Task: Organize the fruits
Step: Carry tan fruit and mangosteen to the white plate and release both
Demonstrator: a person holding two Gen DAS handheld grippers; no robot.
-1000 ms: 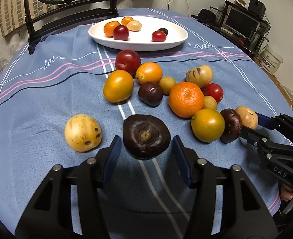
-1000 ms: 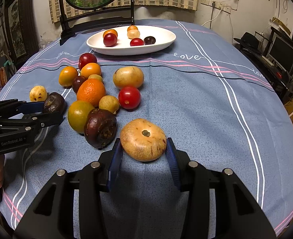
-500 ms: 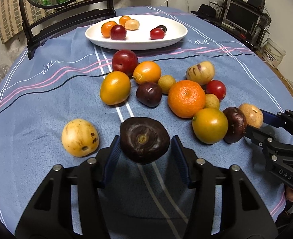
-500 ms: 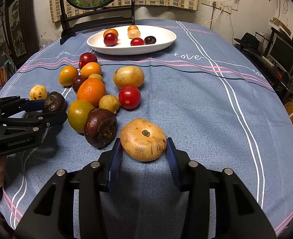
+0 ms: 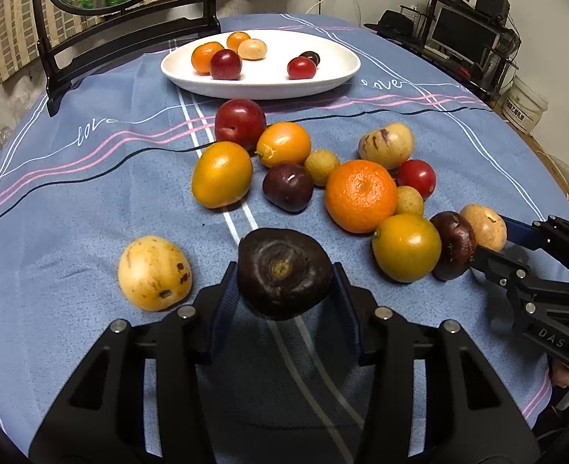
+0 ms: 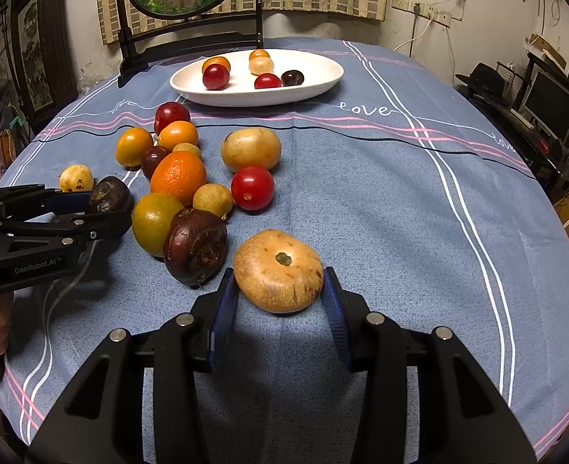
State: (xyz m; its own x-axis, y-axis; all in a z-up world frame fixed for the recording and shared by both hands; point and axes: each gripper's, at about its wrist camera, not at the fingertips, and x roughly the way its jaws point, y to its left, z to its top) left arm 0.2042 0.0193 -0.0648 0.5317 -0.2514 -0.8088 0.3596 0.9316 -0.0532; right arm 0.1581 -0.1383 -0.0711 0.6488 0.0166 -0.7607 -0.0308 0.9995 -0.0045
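A dark purple wrinkled fruit (image 5: 284, 270) sits between the pads of my left gripper (image 5: 284, 284). Its jaws are closing, and both blue pads touch the fruit's sides. My right gripper (image 6: 280, 290) is shut on a tan round fruit (image 6: 278, 268) low over the blue tablecloth. A white oval plate (image 5: 334, 73) at the far side holds several small fruits. Between plate and grippers lies a loose cluster: an orange mandarin (image 5: 359, 195), yellow-orange fruits, a red plum (image 5: 240, 121), a red tomato (image 6: 252, 187) and another dark purple fruit (image 6: 195, 245).
A pale yellow spotted fruit (image 5: 154, 272) lies alone left of my left gripper. A dark wooden chair (image 6: 191, 42) stands behind the plate. Shelves with a monitor (image 5: 462, 34) line the right wall. The cloth's right half (image 6: 381, 193) holds no fruit.
My left gripper's jaws have narrowed from a visible gap to contact with the dark purple fruit. The right gripper and its tan fruit have not moved.
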